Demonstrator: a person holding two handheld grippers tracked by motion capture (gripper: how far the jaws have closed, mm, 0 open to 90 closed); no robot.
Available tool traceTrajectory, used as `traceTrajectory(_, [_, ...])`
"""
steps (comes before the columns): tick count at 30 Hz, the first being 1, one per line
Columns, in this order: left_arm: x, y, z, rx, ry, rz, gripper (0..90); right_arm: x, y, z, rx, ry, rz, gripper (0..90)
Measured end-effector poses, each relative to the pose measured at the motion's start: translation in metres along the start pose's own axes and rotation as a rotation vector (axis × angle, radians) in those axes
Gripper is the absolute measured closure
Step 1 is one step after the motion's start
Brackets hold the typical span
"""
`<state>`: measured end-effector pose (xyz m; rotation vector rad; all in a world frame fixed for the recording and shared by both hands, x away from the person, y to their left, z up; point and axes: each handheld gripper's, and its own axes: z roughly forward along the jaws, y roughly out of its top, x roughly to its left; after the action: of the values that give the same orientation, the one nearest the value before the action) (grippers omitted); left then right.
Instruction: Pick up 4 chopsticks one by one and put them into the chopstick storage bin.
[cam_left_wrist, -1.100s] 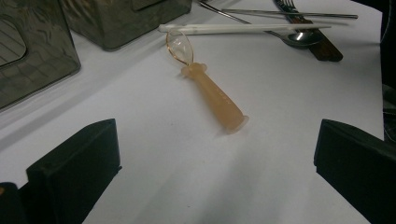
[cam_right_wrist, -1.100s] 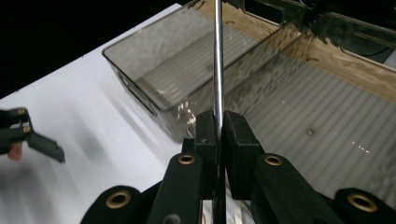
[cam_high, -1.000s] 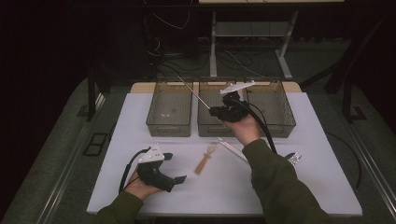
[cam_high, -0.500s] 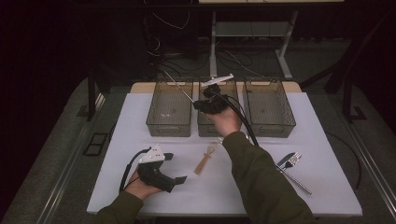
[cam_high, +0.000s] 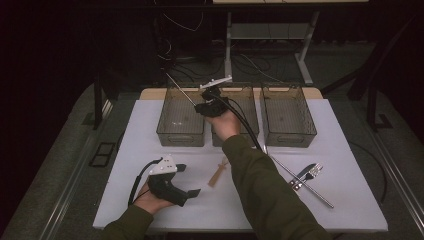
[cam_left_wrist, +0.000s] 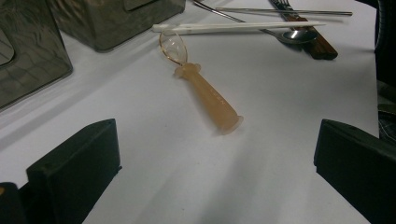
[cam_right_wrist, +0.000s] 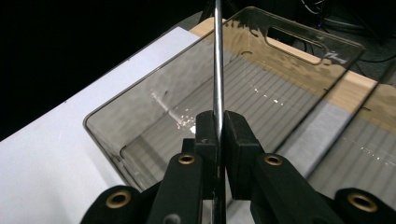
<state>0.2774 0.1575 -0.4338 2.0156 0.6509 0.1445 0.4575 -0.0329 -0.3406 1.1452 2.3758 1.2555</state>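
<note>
Since the earlier pictures the right gripper (cam_high: 199, 106) has slid from the right bin to the left side of the middle bin (cam_high: 246, 97), up in the middle of the high view. Its jaws are pinched tight on a thin metal rod (cam_right_wrist: 217, 60), maybe a chopstick. The rod runs between the black jaws and pokes up over the left bin (cam_right_wrist: 140, 126). In the high view the rod (cam_high: 179, 89) slants toward the upper left, above that left bin (cam_high: 180, 138).

The rod looks stiff, light and smooth, so it may slip or swing if it is held near one end. A grip near its middle would hold it steadier.

The left gripper (cam_high: 191, 192) rests low on the left of the white table (cam_high: 350, 150). Its jaws are spread wide with nothing in them. Just ahead of it lies a small clear spoon (cam_left_wrist: 203, 91) with a pale, see-through handle.

The person's right arm covers part of the table. The far tip of the rod is cut off at the top of the right gripper view. Farther right lie a second rod (cam_high: 300, 176) and some cutlery (cam_high: 307, 172), too small to tell apart.
</note>
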Motion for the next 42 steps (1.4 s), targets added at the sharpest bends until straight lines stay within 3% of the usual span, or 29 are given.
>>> traceTrajectory(11, [0.000,0.001,0.000,0.005,-0.008,0.010,0.0,0.009,-0.003,0.039,0.056,0.003,0.012,84.5])
traceTrajectory(24, [-0.001,0.001,0.000,0.010,-0.014,0.012,0.0,0.015,-0.013,0.058,0.097,0.016,0.035,84.2])
traceTrajectory(27, [-0.001,0.001,0.000,0.011,-0.014,0.013,0.0,0.015,-0.014,0.059,0.099,0.001,0.027,82.4])
traceTrajectory(28, [-0.001,0.001,0.000,0.010,-0.014,0.013,0.0,0.015,-0.014,0.058,0.093,0.005,0.036,69.2])
traceTrajectory(32, [-0.001,0.001,0.000,0.010,-0.013,0.019,0.0,0.015,-0.011,0.052,0.087,0.005,0.024,60.9])
traceTrajectory(42, [-0.001,0.000,-0.001,0.013,-0.009,0.015,0.0,0.012,-0.008,0.027,0.067,0.025,-0.007,49.9])
